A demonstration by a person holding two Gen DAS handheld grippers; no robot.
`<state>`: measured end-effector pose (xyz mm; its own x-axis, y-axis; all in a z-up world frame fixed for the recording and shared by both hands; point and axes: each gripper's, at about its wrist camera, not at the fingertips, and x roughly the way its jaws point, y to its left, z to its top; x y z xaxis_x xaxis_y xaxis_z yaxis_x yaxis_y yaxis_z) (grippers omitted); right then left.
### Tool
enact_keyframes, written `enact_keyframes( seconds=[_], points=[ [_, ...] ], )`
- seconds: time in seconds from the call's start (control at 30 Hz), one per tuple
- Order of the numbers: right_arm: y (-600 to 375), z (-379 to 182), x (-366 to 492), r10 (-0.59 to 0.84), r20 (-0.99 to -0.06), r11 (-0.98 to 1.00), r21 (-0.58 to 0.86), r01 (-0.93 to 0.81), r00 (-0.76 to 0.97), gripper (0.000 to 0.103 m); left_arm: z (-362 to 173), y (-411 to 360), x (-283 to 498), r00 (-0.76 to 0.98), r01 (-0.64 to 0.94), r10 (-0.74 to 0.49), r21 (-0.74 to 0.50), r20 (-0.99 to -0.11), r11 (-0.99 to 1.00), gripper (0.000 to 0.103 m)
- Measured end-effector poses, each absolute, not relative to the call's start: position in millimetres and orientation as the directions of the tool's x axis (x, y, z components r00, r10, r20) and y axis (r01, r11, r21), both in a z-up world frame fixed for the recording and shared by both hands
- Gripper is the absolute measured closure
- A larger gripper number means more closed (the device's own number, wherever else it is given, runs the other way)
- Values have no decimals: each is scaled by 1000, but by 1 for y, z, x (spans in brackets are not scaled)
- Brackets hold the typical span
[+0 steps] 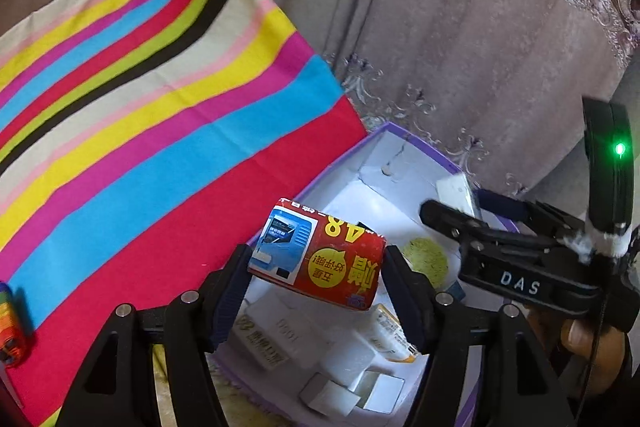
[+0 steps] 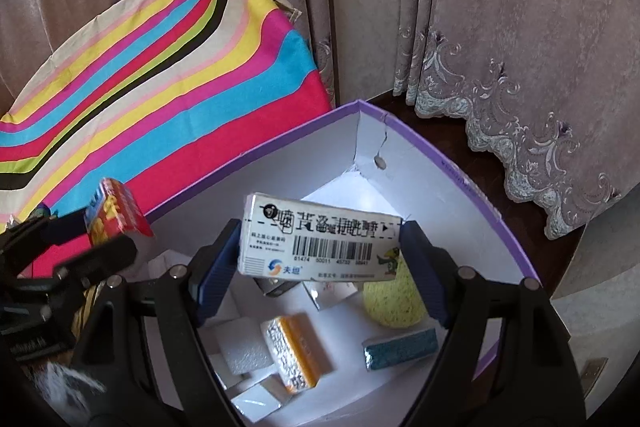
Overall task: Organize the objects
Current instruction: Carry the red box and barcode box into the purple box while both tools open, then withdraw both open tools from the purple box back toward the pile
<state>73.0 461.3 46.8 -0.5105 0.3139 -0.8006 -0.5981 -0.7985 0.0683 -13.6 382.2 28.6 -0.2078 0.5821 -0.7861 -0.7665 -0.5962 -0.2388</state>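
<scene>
Red carton (image 1: 320,253) lies crosswise between the left gripper (image 1: 316,291) jaws, pinched, above the purple box (image 2: 404,131). Only the right wrist view shows the white barcode carton (image 2: 320,247), also crosswise, pinched by the right gripper (image 2: 316,267).

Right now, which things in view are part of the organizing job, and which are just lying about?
Job:
- red cardboard packet between the left claw fingers
- white barcoded carton between the right claw fingers
- purple-rimmed white box, already holding small packets and a yellow sponge

Lying about:
- striped multicoloured cloth
- embroidered mauve curtain
</scene>
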Motion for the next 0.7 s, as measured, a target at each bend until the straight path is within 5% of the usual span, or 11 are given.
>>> enact_keyframes(
  seconds=[0.7],
  points=[
    [441,54,56,290,-814,-820,60,-569,-504,16,33,329,-38,-285,-617,598,-334,-749,-713,29]
  ],
)
